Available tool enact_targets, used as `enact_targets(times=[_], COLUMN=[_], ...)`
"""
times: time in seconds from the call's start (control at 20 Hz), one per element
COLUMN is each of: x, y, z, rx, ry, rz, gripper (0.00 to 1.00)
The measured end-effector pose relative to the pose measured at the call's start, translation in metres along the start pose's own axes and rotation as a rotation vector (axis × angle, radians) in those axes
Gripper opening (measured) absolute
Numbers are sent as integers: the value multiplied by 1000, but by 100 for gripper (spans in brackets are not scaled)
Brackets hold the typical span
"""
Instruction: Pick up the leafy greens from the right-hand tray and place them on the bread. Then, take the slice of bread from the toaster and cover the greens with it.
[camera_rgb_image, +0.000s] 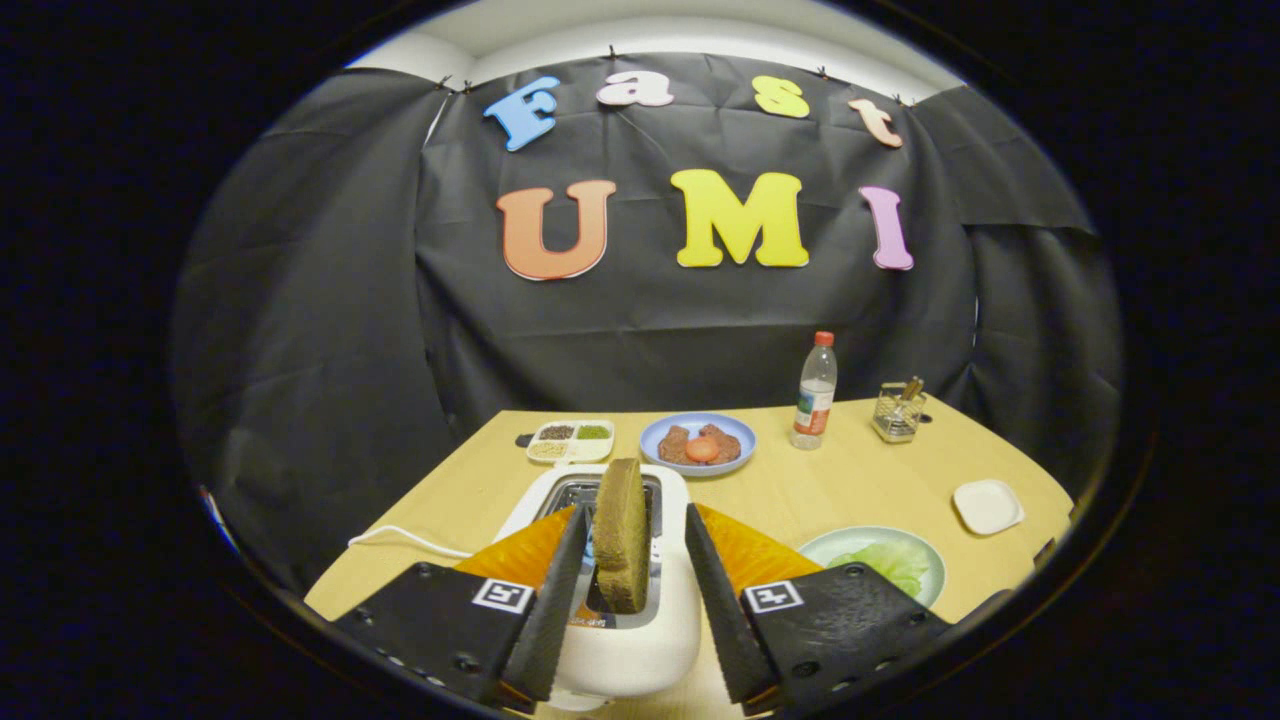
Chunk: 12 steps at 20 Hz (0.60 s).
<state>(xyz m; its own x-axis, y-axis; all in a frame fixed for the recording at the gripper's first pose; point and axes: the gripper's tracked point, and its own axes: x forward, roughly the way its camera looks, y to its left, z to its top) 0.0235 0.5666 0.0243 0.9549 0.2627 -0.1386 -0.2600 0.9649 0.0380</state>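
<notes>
A thick brown slice of bread stands upright in the slot of the white toaster, sticking well out of its top. My gripper is open, one finger on each side of the slice. The left finger lies close against the bread, while a gap shows between the slice and the right finger. The leafy greens lie on a pale green plate to the right of the toaster, just beyond the right finger. What is under the greens is hidden.
Beyond the toaster sit a blue plate with brown patties and an orange-red slice, and a divided white tray of seeds. A water bottle, a wire holder and a small white dish stand to the right. The toaster's cord runs left.
</notes>
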Motion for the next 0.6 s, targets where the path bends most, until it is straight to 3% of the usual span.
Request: enact_targets(times=[0.3,0.35,0.4,0.6], x=[14,14,11,-4], y=[3,2,2,7], z=[0,4,5,31], rx=[19,25,32,44], ry=[53,49,42,-13], rz=[15,15,25,84], gripper=[17,17,10,10])
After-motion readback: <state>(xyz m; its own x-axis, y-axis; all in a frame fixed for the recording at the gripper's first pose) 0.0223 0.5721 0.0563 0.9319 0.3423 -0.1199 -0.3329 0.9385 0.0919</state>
